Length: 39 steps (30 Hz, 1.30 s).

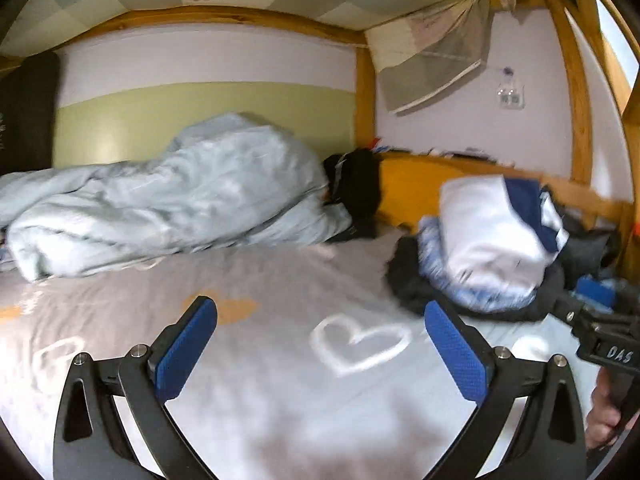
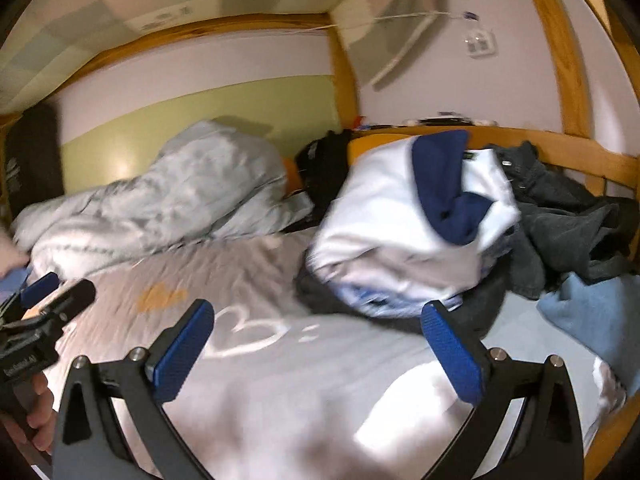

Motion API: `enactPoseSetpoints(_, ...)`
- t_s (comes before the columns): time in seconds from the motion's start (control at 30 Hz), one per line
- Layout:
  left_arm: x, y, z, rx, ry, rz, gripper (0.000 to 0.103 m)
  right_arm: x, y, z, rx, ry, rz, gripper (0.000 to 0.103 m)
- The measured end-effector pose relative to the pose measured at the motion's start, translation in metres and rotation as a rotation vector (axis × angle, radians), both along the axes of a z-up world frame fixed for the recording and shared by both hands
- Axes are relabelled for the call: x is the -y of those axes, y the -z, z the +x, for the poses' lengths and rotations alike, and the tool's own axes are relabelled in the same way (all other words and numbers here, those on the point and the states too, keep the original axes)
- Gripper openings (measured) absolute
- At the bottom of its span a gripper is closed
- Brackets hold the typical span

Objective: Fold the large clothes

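Observation:
A white garment with a navy hood or collar (image 1: pixel 492 240) (image 2: pixel 380 232) lies as a bunched bundle on top of dark clothes (image 1: pixel 408 284) at the right side of the bed. My left gripper (image 1: pixel 320 312) hangs open over the grey heart-print sheet (image 1: pixel 280 280), to the left of and short of the bundle, with nothing between its blue pads. My right gripper (image 2: pixel 320 312) is open too and empty. Its right fingertip (image 2: pixel 436 316) is just in front of the bundle's lower edge; whether it touches the cloth I cannot tell.
A crumpled pale blue duvet (image 1: pixel 160 196) (image 2: pixel 160 200) fills the back left of the bed. Dark jeans and other clothes (image 2: pixel 560 216) and a light blue cloth (image 2: pixel 592 312) pile up at the right by the wooden bed rail (image 2: pixel 560 140). A hand (image 2: pixel 38 412) holds the left gripper.

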<state>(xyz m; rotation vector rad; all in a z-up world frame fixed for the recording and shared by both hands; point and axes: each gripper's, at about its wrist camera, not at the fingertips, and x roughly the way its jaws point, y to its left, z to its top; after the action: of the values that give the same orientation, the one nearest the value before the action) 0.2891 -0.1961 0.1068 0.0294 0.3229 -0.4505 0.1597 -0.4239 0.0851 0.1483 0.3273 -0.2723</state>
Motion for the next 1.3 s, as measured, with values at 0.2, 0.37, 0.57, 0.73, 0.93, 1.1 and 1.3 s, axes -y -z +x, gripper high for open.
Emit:
enactPoseSetpoints(0.2,-0.046,0.030,-0.014,-0.002,-0.070,-0.021,0.103,-0.044,0.033,0.005,-0.005,-0.034,-0.049,0.103)
enactPoseSetpoints(0.37,-0.054,0.052,-0.006,0.019,-0.108,-0.006,0.103,-0.059,0.059,0.019,-0.021,-0.038,-0.101,0.103)
enactPoseSetpoints(0.57,-0.041,0.081,0.002,0.045,-0.066,0.034,0.103,-0.053,0.085,0.039,-0.097,-0.030,-0.061,0.103)
enactPoseSetpoints(0.73,-0.042,0.077,-0.014,0.131,-0.061,0.014,0.103,-0.049,0.088,0.040,-0.095,-0.018,-0.036,0.103)
enactPoseSetpoints(0.93,-0.045,0.075,-0.018,0.129,-0.068,0.008,0.103,-0.053,0.087,0.038,-0.088,-0.013,-0.055,0.103)
enactPoseSetpoints(1.1,-0.046,0.072,-0.015,0.125,-0.073,0.010,0.103,-0.052,0.087,0.038,-0.089,-0.002,-0.054,0.103)
enactPoseSetpoints(1.3,-0.046,0.072,-0.014,0.123,-0.077,0.013,0.103,-0.054,0.086,0.035,-0.080,0.004,-0.069,0.103)
